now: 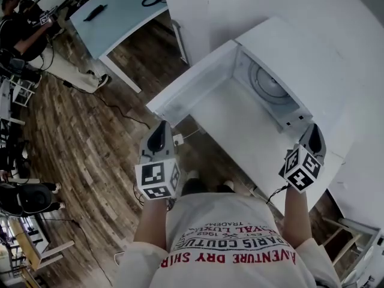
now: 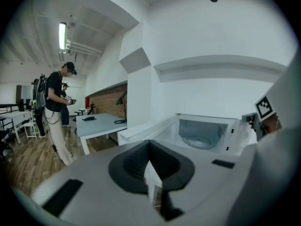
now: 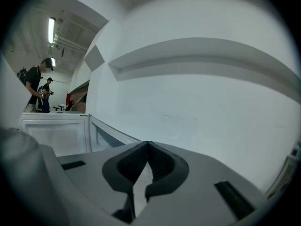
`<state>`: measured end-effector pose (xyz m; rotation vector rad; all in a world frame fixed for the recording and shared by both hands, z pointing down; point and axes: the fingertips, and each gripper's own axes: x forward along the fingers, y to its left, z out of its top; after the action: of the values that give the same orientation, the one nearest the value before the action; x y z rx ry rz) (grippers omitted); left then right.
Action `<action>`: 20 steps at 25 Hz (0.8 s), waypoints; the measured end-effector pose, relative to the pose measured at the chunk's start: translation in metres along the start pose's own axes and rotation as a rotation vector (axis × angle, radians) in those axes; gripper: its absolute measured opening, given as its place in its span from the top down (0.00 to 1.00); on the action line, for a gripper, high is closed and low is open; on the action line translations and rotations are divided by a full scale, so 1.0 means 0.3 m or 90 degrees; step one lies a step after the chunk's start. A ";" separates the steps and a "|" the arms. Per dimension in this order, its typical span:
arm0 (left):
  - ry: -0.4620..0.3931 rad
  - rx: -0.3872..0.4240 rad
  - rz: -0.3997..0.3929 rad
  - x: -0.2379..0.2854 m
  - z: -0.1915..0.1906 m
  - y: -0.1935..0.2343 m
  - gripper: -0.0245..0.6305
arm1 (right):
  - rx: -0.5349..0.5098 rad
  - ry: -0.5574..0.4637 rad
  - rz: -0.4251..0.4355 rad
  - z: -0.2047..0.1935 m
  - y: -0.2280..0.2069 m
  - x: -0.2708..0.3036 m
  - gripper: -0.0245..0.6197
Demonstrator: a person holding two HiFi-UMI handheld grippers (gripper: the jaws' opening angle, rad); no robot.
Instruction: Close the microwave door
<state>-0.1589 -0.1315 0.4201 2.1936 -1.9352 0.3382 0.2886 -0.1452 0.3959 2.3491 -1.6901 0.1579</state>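
Observation:
The white microwave point(image 1: 292, 50) stands on a white counter point(image 1: 252, 138) with its cavity and glass turntable point(image 1: 268, 84) showing. Its door point(image 1: 195, 80) is swung wide open to the left; in the left gripper view the door point(image 2: 143, 130) runs toward me from the cavity point(image 2: 202, 132). My left gripper point(image 1: 160, 126) point(image 2: 149, 145) is shut and empty, just short of the door's free end. My right gripper point(image 1: 313, 129) point(image 3: 147, 147) is shut and empty too, at the counter's front right, facing a white wall point(image 3: 202, 102).
A light blue table point(image 1: 120, 8) with a black object stands at the far left over a wooden floor point(image 1: 78, 137). People point(image 1: 27, 29) stand beyond it. A cable point(image 1: 114, 110) trails over the floor. A wooden chair point(image 1: 348, 245) is at the lower right.

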 end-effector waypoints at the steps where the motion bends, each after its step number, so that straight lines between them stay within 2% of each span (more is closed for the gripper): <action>1: -0.004 -0.001 0.013 -0.003 -0.001 0.042 0.96 | -0.001 -0.002 -0.006 0.000 0.001 0.000 0.94; 5: -0.009 -0.003 0.046 0.013 -0.004 0.206 0.96 | 0.012 0.000 -0.029 -0.003 0.003 -0.012 0.94; 9: -0.002 0.008 0.045 0.057 0.000 0.306 0.96 | 0.038 0.007 -0.047 -0.003 0.004 -0.019 0.94; 20: 0.046 0.007 -0.029 0.215 -0.024 0.322 0.96 | 0.064 0.012 -0.083 0.008 0.001 -0.023 0.94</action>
<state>-0.2474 -0.2026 0.4460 2.1964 -1.8475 0.4147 0.2860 -0.1396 0.3920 2.5133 -1.5476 0.2448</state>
